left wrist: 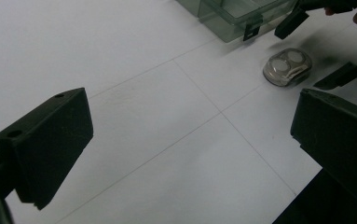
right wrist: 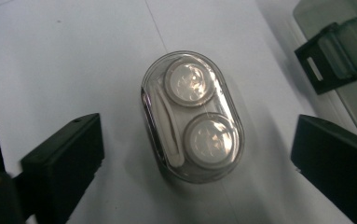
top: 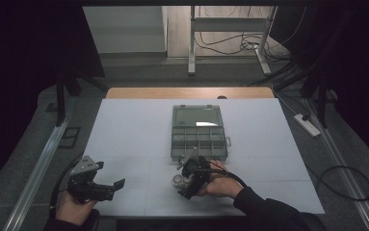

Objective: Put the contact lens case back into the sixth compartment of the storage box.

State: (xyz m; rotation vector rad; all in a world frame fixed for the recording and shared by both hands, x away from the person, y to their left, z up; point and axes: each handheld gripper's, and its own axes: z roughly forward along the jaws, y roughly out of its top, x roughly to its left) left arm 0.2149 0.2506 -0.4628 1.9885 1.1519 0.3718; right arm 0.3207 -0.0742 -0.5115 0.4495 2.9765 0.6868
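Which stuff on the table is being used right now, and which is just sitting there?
In use:
- clear case, lying on the table between the open jaws
- right hand-held gripper, over the case

Just there:
- organizer box, lid open
- left hand-held gripper, open, holding nothing
- power strip on the floor

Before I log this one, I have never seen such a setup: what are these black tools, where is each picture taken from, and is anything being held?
A person sits at a white table with a hand-held two-jaw gripper in each hand. The high view looks down from above; the other two pictures come from cameras riding on the grippers, looking along their black jaws. The left gripper rests open to one side, holding nothing. The right gripper hovers open over a small clear oval case with two round white discs inside; its jaws stand either side of it without touching. Behind lies an open grey compartment box. Nothing is held yet.
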